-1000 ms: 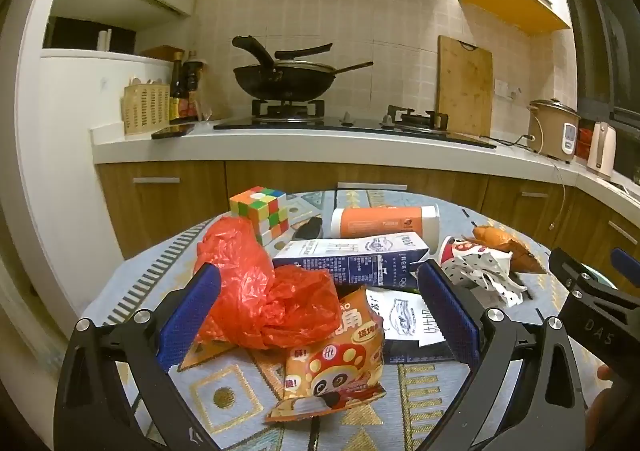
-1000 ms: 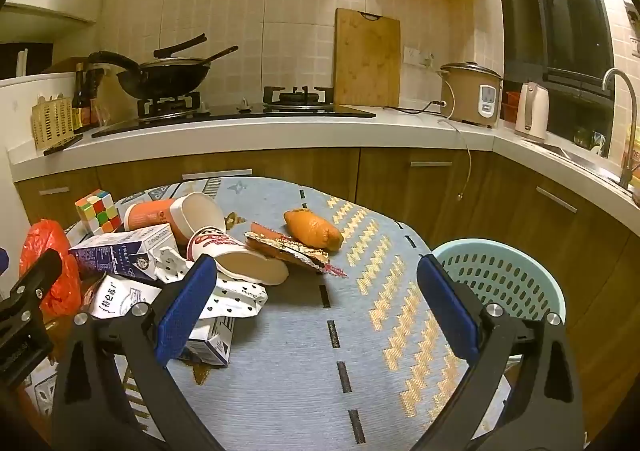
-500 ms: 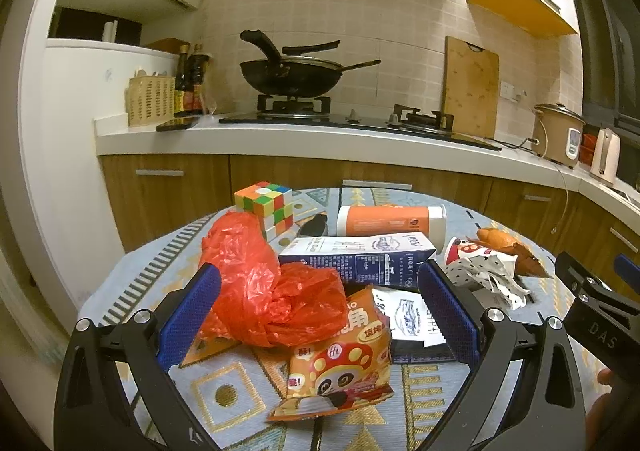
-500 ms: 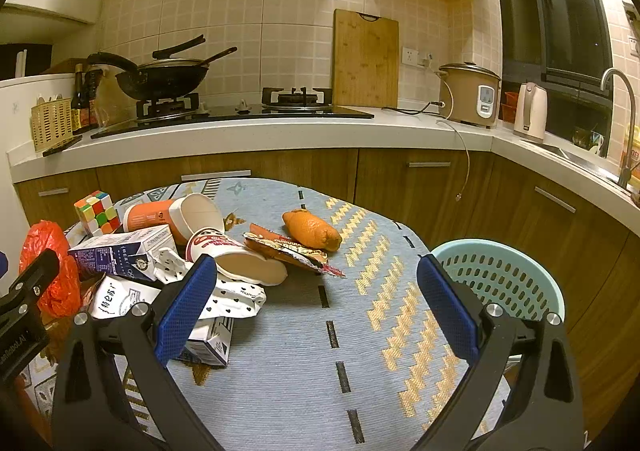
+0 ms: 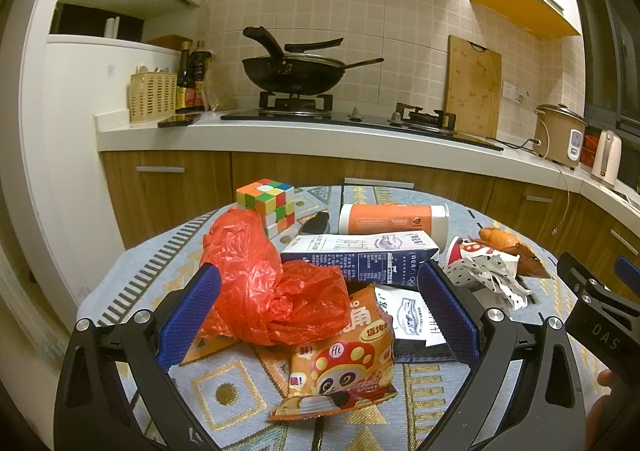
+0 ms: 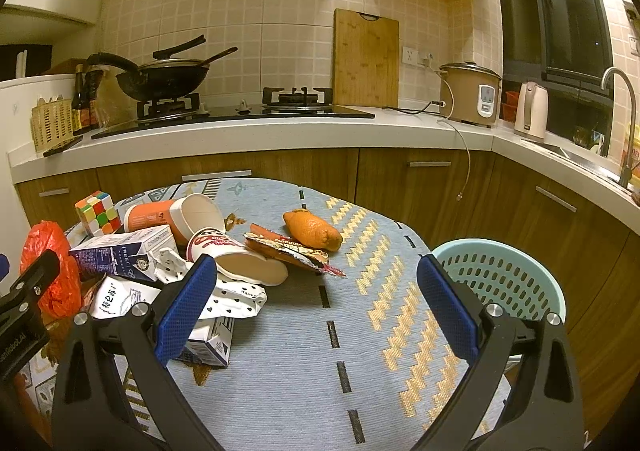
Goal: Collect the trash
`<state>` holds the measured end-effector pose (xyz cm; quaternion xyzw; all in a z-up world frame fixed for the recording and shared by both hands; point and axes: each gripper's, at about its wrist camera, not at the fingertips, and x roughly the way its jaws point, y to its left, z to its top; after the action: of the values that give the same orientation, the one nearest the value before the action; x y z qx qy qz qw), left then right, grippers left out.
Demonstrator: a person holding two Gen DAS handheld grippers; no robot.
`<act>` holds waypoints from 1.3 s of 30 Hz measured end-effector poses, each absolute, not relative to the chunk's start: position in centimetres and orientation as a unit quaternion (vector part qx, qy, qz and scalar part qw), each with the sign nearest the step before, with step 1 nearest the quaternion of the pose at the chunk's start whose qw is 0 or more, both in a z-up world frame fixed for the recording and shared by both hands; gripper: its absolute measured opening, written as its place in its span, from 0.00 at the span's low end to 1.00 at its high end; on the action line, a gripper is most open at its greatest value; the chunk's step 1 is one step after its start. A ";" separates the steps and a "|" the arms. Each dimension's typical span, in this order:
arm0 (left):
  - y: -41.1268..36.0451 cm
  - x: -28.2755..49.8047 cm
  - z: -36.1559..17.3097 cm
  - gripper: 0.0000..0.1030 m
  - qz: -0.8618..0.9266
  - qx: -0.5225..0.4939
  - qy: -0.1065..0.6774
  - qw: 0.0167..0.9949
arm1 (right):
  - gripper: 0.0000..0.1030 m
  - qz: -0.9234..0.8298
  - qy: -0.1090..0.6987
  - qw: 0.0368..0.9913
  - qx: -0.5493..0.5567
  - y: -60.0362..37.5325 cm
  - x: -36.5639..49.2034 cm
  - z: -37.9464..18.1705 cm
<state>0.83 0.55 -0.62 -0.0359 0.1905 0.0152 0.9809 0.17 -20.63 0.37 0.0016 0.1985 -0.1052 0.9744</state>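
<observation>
On the counter [image 6: 304,367] a trash heap lies untouched: red bag [image 5: 268,291], snack packet [image 5: 340,363], milk cartons [image 5: 360,257], cups [image 6: 236,259], peel [image 6: 314,229]. Left gripper [image 5: 320,311], spread wide, brackets the bag and packet; likely the first pick, needing a descent and squeeze. Right gripper [image 6: 316,311] hangs wide, holding nothing. Beside the counter, the basket [image 6: 500,275] looks empty.
</observation>
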 end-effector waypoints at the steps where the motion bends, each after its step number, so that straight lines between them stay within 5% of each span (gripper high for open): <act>1: 0.6 0.8 -0.6 0.93 0.015 -0.036 0.191 0.981 | 0.92 -0.105 0.199 0.974 0.002 -20.7 0.3 0.4; 39: 0.5 1.0 -0.6 0.93 0.002 -0.042 0.199 0.979 | 0.92 -0.108 0.195 0.975 0.000 -20.6 0.0 0.2</act>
<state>0.96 0.55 -0.64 -0.0422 0.1987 0.0024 0.9792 0.00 -20.56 0.18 -0.0001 0.1955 -0.1082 0.9747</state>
